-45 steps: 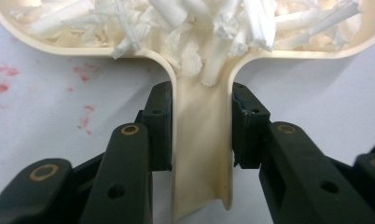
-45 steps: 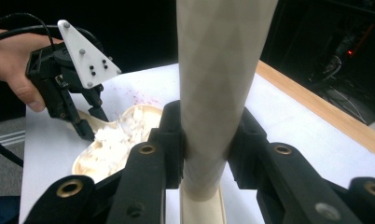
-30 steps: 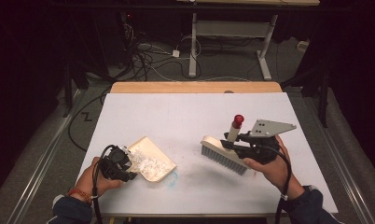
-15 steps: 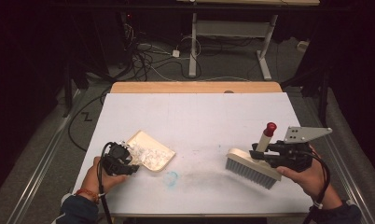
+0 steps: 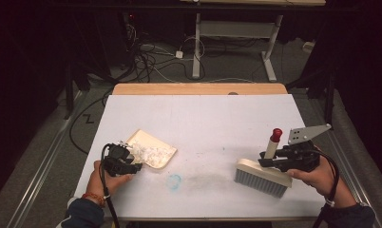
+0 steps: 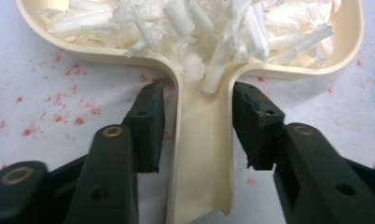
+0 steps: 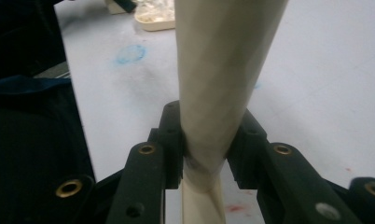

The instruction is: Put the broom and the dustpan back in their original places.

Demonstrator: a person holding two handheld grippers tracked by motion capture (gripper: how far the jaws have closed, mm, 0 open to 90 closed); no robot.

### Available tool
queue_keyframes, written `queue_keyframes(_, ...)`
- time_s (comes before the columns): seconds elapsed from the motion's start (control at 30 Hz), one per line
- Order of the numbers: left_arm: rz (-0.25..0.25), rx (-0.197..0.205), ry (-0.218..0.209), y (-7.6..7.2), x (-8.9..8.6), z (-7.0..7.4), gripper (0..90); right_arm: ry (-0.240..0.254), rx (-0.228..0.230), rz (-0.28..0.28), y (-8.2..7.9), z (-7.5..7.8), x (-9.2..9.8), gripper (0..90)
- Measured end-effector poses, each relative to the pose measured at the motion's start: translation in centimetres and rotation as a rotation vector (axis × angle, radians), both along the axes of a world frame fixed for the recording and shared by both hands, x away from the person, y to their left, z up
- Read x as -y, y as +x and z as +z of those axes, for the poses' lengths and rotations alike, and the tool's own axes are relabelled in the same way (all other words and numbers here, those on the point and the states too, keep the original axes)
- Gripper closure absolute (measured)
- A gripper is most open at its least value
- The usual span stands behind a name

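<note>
On white table (image 5: 203, 118), left jaws just parted beside dustpan (image 6: 202, 154) handle, right jaws clamping brush (image 5: 262, 176), blue smudge (image 5: 174, 181) between.

Cream dustpan (image 6: 204, 154), white shreds (image 6: 185, 23)

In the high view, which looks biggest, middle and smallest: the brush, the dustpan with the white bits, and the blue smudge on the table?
1. Brush, largest, though it lies nearer the camera.
2. Dustpan, close behind the brush, so that gap is unsure.
3. Blue smudge, clearly smallest.
</note>
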State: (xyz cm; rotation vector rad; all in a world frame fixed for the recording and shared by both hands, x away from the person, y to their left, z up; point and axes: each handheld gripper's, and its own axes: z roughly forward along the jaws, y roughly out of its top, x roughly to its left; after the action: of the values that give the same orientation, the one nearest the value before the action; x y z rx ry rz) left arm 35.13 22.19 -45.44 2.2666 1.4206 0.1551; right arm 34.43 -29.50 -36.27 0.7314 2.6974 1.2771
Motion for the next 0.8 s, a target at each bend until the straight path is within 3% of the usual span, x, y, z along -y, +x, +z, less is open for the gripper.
queue_keyframes(0.17,-0.028,-0.021,-0.022,-1.3,0.8,0.0,45.0,-0.013,-0.013,-0.035,1.6,-0.3,0.2,70.6)
queue_keyframes(0.27,-0.074,-0.029,-0.010,-2.2,1.5,0.0,38.8,-0.025,-0.018,-0.036,2.5,-0.5,0.1,69.8)
queue_keyframes(0.47,-0.129,-0.034,0.008,-3.5,2.8,0.1,35.5,-0.041,-0.031,-0.078,4.5,-0.9,-0.2,66.5)
queue_keyframes(0.6,-0.205,-0.013,0.037,-4.4,3.9,0.3,34.0,-0.051,-0.041,-0.114,5.5,-1.4,-0.5,65.0)
queue_keyframes(0.67,-0.207,0.002,0.032,-4.6,3.9,0.4,33.1,-0.047,-0.042,-0.124,5.8,-1.5,-0.6,64.6)
queue_keyframes(0.77,-0.244,0.059,0.067,-5.0,4.1,0.8,32.6,-0.064,-0.030,-0.165,6.5,-1.9,-1.0,63.0)
queue_keyframes(0.8,-0.244,0.059,0.067,-5.0,4.1,0.8,31.8,-0.061,-0.028,-0.174,6.7,-1.9,-1.0,63.1)
